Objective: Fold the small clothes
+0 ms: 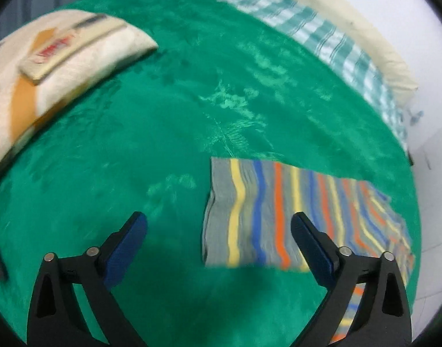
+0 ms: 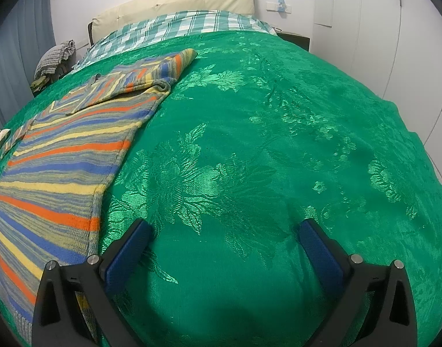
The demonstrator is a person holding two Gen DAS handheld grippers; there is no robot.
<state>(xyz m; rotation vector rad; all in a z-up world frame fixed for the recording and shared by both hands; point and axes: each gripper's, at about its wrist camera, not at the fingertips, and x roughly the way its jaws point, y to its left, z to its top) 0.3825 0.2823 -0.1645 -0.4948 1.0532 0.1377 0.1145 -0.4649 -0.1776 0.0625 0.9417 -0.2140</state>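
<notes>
A small striped knit sweater [image 1: 278, 217], grey with yellow, blue and orange bands, lies flat on the green bedspread [image 1: 163, 115]. In the left wrist view it sits to the right, under my right fingertip. My left gripper [image 1: 219, 222] is open and empty above its near edge. In the right wrist view the sweater [image 2: 62, 156] stretches along the left, one sleeve folded across its top. My right gripper [image 2: 225, 231] is open and empty over bare bedspread [image 2: 249, 144], just right of the sweater's edge.
A cream printed pillow [image 1: 47, 69] lies at the left of the bed. A green checked sheet [image 2: 177, 29] and a cream headboard [image 2: 177, 0] are at the far end. A pile of clothes [image 2: 54, 57] sits beside the bed. White walls flank the bed.
</notes>
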